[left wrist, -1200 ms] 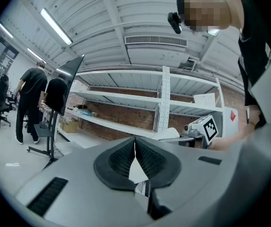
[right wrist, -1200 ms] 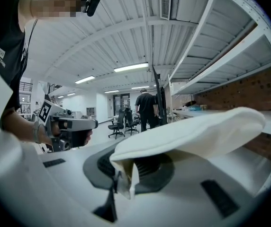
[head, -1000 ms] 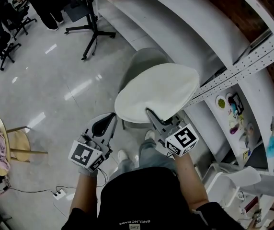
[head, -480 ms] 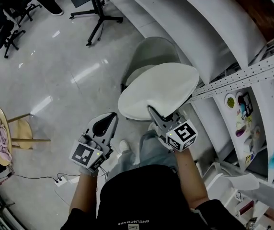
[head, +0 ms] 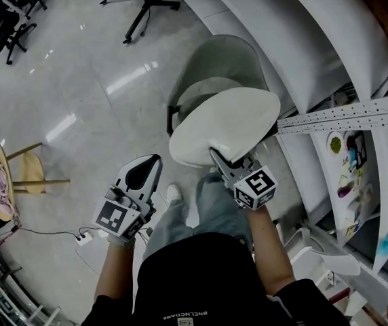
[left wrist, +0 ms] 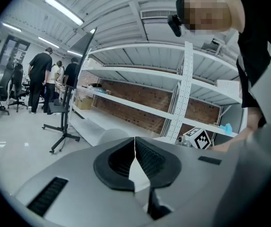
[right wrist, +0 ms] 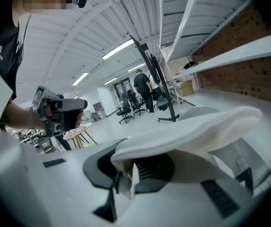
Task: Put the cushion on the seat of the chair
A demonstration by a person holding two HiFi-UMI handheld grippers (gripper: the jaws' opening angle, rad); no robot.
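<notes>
Right gripper [head: 214,157] is clamped on the near rim of the cushion [head: 229,122]. The cushion sticks out away from it like a paddle, long axis running from the jaws up and right toward the shelving [head: 302,53]. The chair [head: 222,61] sits straight ahead, backrest against the shelving. In the head view its seat [head: 195,95] peeks out past the cushion's far-left edge, so the cushion looks to be over the seat but off to the right. I can't tell if it's touching; my guess is not yet.

Left gripper [head: 148,167] is closed with nothing in it, low and left of the cushion, so the right hand does the work. The floor [head: 79,100] is glossy tile, open on the left. A stool [head: 4,182] stands well apart.
</notes>
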